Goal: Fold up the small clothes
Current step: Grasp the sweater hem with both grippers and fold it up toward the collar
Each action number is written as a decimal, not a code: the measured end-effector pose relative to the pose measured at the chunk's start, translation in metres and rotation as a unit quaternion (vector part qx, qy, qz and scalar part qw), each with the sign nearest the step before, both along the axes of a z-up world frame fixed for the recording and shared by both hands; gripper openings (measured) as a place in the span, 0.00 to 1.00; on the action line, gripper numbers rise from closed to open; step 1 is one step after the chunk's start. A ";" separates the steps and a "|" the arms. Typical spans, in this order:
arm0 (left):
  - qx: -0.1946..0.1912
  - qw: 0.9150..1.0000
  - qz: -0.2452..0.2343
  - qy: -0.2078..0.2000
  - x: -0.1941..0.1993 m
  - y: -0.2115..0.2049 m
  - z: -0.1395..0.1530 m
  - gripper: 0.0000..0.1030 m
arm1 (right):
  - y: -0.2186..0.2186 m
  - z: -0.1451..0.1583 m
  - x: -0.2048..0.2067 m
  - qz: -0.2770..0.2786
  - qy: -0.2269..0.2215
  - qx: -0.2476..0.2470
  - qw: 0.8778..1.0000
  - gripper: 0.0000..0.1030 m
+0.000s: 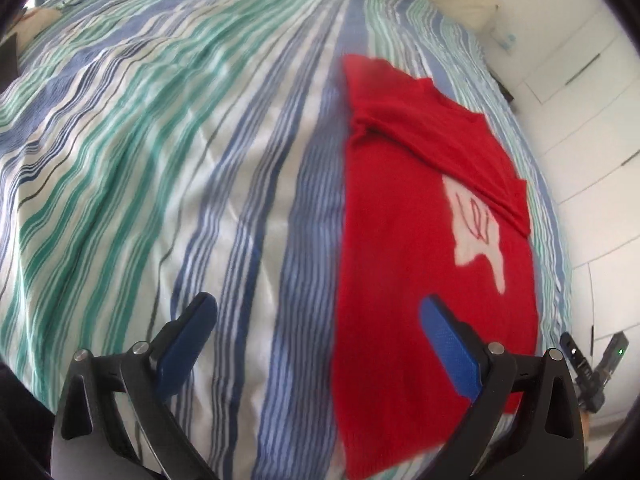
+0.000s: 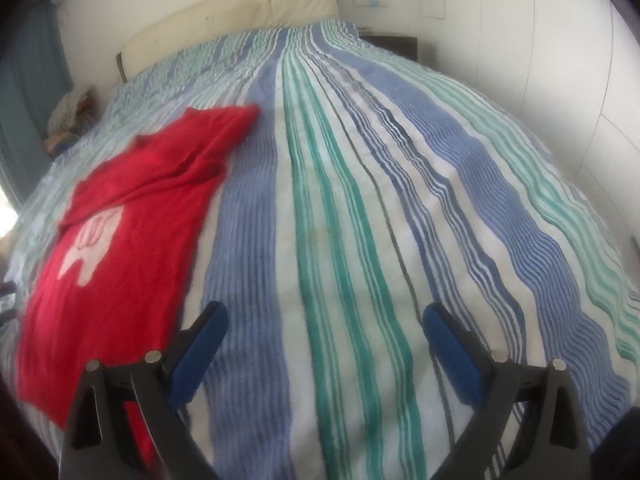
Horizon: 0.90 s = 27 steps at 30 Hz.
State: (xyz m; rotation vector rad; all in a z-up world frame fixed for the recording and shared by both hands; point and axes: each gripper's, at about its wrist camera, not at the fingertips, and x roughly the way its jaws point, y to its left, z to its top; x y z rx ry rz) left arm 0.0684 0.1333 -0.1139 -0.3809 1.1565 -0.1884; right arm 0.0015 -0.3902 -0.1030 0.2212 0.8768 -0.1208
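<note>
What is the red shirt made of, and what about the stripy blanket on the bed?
The red shirt looks like soft knit cotton, matte and a little fuzzy: it drapes limp and creases at the sleeve. Its white patch seems printed or sewn on; blur hides which. The striped bedcover looks like thin woven cotton, matte, with fine ripples along its stripes.

One red shirt point(image 1: 420, 208) lies on one striped bed point(image 1: 160, 160), and it carries one white print point(image 1: 476, 216) on its front. Two grippers are in view, the left gripper point(image 1: 316, 312) and the right gripper point(image 2: 324, 320), each with two blue-padded fingers point(image 1: 188, 340) spread apart, four fingers in all. At the far end stands one cream headboard point(image 2: 240, 12), with one dark nightstand point(image 2: 394, 44) to its right and one small heap of cloth point(image 2: 70, 114) off the bed's left side.
</note>
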 end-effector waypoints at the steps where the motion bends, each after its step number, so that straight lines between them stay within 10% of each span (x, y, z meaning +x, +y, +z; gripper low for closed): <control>1: 0.002 1.000 -0.021 0.009 -0.012 -0.010 0.000 0.98 | 0.003 0.009 -0.005 0.021 0.000 0.030 0.999 0.95; 6: 0.037 0.995 -0.076 0.057 -0.053 -0.054 -0.019 0.97 | 0.034 0.022 -0.034 0.129 0.063 0.179 0.973 0.92; 12: 0.068 0.993 -0.070 0.071 -0.066 -0.061 -0.029 0.75 | 0.060 -0.019 -0.048 0.150 0.134 0.215 0.956 0.70; 14: 0.067 0.992 -0.076 0.077 -0.066 -0.062 -0.030 0.61 | 0.067 -0.032 -0.045 0.150 0.152 0.228 0.950 0.64; 17: 0.045 0.992 -0.078 0.092 -0.064 -0.060 -0.033 0.05 | 0.075 -0.051 -0.042 0.144 0.178 0.238 0.944 0.32; 18: 0.032 0.992 -0.072 0.095 -0.063 -0.057 -0.032 0.05 | 0.076 -0.053 -0.042 0.145 0.178 0.239 0.944 0.04; 27: -0.113 0.992 -0.053 0.030 -0.019 -0.038 0.045 0.04 | 0.055 0.016 -0.029 0.137 0.087 0.235 0.958 0.05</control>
